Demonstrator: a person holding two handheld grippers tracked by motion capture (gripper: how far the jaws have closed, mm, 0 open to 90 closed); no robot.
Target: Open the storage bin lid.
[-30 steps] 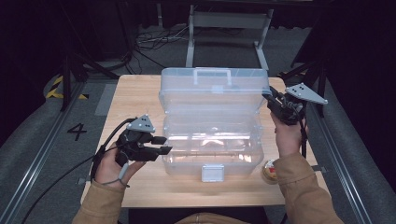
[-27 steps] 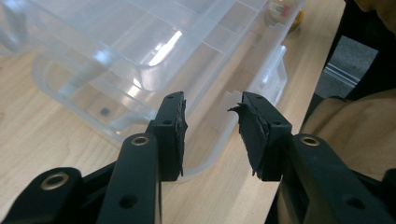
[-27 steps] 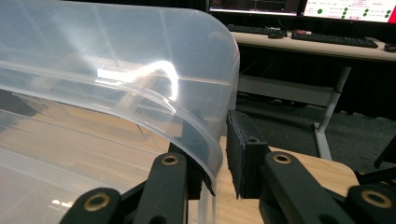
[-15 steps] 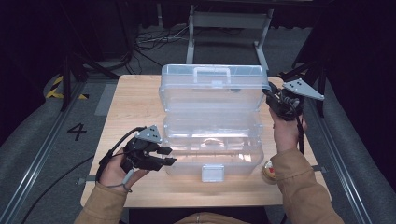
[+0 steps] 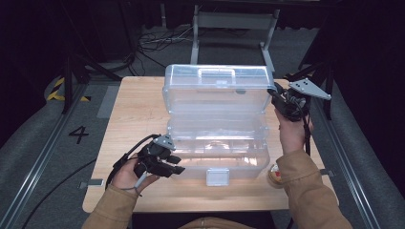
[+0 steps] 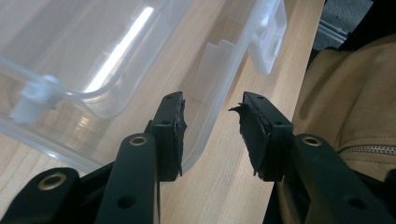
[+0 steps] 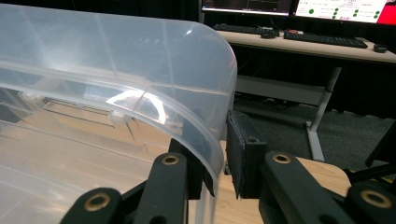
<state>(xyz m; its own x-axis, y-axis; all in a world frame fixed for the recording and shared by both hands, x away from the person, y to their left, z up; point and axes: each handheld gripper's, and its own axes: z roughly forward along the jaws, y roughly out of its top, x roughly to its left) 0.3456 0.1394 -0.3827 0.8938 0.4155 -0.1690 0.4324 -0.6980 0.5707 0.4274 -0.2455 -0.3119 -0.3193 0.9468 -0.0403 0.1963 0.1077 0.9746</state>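
Right gripper: jaws clamped on the raised lid of the clear storage box. Left gripper: jaws held apart, the box's front wall seen between them, unpressed, over the desk.

Dim room, table lit from overhead. Glare streak on clear box just past left fingertips; near jaws soft, bg dark, high view grainy.

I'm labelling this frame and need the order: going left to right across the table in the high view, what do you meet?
Left hand-held gripper → clear box → small round thing at the box's front right corner → right hand-held gripper, on the lid's right edge.
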